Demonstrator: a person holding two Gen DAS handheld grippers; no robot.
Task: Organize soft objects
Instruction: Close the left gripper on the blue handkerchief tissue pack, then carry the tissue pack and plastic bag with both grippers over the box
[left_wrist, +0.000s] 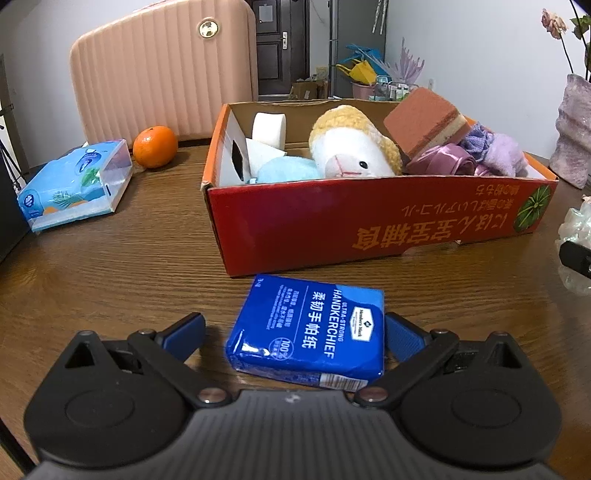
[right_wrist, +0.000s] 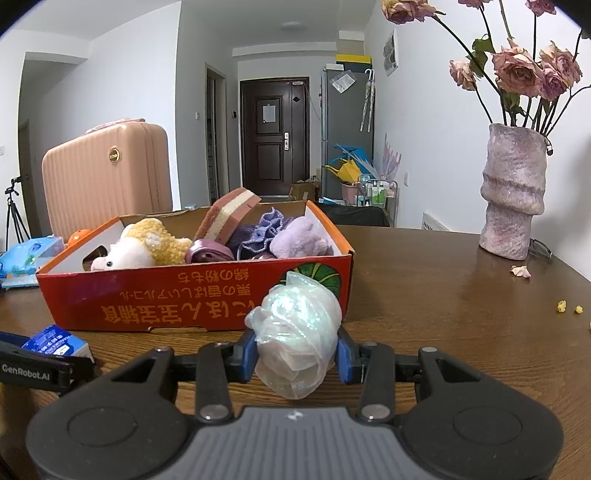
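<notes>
Blue handkerchief pack (left_wrist: 308, 334) between open left tool (left_wrist: 295, 332); right tool (right_wrist: 295, 356) grips one pouf (right_wrist: 295, 332).

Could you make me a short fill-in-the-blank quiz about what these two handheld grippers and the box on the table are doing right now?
1. The right gripper is shut on a shiny iridescent ____.
2. The left gripper's open jaws straddle a ____ handkerchief pack.
3. The plush sheep lies inside the ____ cardboard box.
4. Beside the tissue pack sits an ____.

Missing words: scrunchie; blue; red; orange
</notes>
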